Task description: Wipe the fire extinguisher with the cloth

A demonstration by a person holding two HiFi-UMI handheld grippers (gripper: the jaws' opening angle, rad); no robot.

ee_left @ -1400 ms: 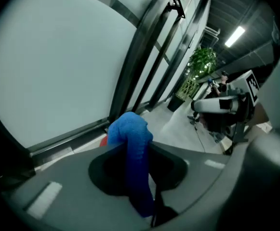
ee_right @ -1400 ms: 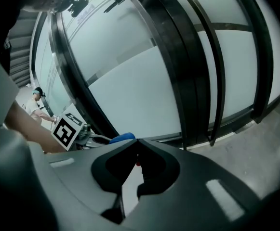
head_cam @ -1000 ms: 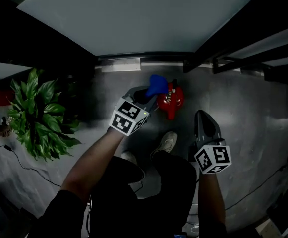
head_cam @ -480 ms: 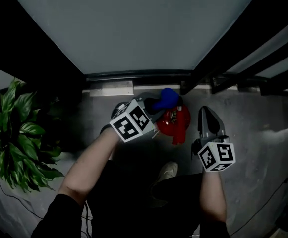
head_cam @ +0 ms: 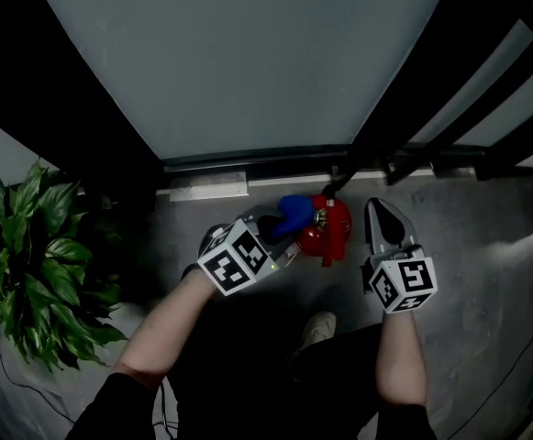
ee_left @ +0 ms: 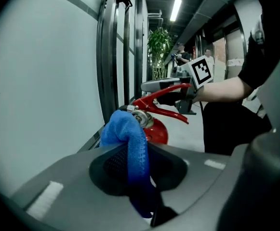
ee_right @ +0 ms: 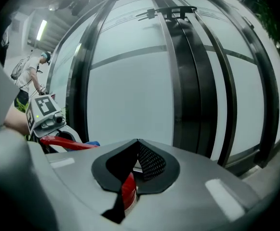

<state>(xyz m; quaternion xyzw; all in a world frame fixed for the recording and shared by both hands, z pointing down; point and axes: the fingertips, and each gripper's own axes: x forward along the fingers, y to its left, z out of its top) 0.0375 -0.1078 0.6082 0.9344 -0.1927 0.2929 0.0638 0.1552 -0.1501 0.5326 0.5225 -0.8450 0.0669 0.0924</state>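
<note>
Grey floor (head_cam: pixel 486 246), where the cloth (head_cam: pixel 294 213) partly hides the extinguisher (head_cam: pixel 333 232).

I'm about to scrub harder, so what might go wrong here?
The extinguisher stands free on the floor; the right gripper is shut beside it, not holding it, so a hard push may tip it toward the glass. The cloth, pinched in the left gripper, sits by the lever and might snag or press it.
</note>
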